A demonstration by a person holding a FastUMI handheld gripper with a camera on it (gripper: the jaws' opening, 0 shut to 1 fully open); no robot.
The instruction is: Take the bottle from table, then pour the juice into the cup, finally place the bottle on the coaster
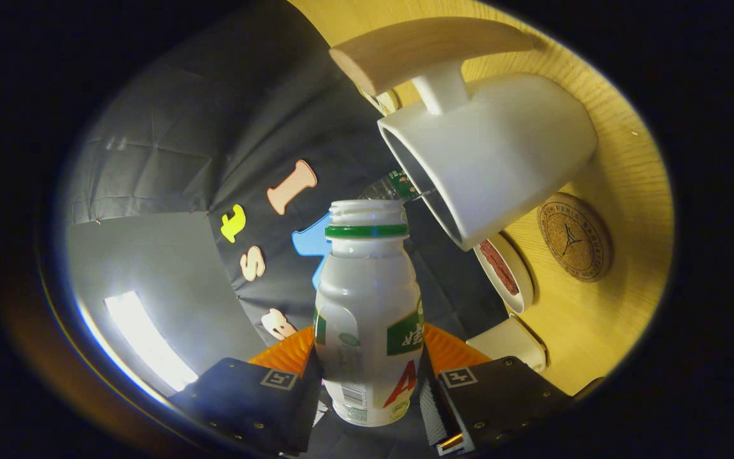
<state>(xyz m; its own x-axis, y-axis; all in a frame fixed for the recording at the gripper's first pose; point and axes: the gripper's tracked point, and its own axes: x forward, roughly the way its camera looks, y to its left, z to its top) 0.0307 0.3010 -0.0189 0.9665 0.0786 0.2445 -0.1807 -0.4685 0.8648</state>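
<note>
Gripped between both fingers of the tool (368,389), the bottle (367,319) tilts toward the cup (494,153).

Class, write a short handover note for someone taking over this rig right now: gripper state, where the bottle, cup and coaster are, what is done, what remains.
Hand-held gripper: shut on the bottle, one finger on each side of its lower body.
Bottle: lifted off the table, cap off, its open mouth near the rim of the cup but not over it.
Cup: white, standing on the wooden table just beyond the bottle's mouth.
Coaster: round cork, bare, on the table beside the cup.
Done: bottle picked up and tipped toward the cup.
Left: no juice visible flowing, so pour, then set the bottle on the coaster.
</note>
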